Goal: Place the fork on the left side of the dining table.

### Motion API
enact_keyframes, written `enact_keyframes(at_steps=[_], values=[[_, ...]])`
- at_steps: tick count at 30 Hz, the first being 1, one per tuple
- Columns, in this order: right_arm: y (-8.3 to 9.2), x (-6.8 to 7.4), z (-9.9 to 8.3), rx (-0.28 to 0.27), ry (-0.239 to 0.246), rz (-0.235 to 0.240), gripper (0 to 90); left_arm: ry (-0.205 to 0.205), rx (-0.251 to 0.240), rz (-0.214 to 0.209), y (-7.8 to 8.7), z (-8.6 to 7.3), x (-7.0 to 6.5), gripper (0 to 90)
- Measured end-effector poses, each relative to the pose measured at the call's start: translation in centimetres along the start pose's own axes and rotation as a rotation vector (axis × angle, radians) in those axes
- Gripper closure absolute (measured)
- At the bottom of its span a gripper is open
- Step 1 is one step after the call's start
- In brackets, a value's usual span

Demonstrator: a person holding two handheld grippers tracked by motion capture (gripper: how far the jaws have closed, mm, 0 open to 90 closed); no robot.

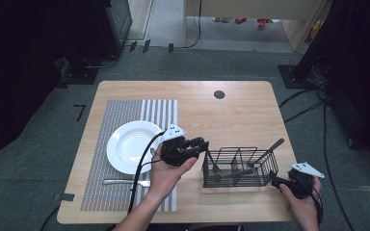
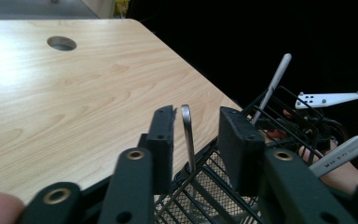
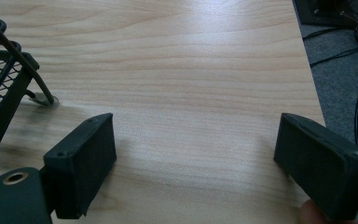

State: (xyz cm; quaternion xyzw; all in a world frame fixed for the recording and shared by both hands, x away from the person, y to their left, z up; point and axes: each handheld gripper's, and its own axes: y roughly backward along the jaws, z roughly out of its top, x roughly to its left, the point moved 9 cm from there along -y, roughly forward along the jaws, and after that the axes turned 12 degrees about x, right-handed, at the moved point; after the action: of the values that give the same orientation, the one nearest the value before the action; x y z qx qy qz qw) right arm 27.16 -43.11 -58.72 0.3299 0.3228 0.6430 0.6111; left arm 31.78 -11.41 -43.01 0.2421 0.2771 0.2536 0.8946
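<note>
A light wooden table [image 1: 231, 110] stood on grey carpet, with a striped placemat [image 1: 160, 111] and white plate [image 1: 127, 147] toward nine o'clock. The black wire caddy [image 1: 238, 168] sat at about four o'clock. The left gripper [image 2: 193, 135] hovered at the caddy's nine o'clock edge, its jaws either side of an upright utensil handle [image 2: 187, 133], narrowed but not pressing it. The right gripper [image 3: 193, 154], at the caddy's three o'clock, was released, jaws wide over bare wood.
</note>
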Motion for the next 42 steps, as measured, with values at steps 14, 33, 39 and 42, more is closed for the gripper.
enact_keyframes(at_steps=[14,33,39,42], values=[[0.0,0.0,0.0,0.0,-0.002,0.001,12.4,-0.056,-0.018,-0.068,0.4,0.5,-0.8,88.6],[0.0,0.0,0.0,0.0,-0.002,0.001,12.4,-0.089,-0.112,-0.11,3.8,3.0,-2.1,88.9],[0.0,0.0,0.0,0.0,-0.001,0.001,12.3,-0.101,-0.145,-0.115,5.7,4.0,-2.7,89.0],[0.0,0.0,0.0,0.0,-0.001,0.0,12.3,-0.105,-0.166,-0.116,6.5,4.5,-2.8,89.0]])
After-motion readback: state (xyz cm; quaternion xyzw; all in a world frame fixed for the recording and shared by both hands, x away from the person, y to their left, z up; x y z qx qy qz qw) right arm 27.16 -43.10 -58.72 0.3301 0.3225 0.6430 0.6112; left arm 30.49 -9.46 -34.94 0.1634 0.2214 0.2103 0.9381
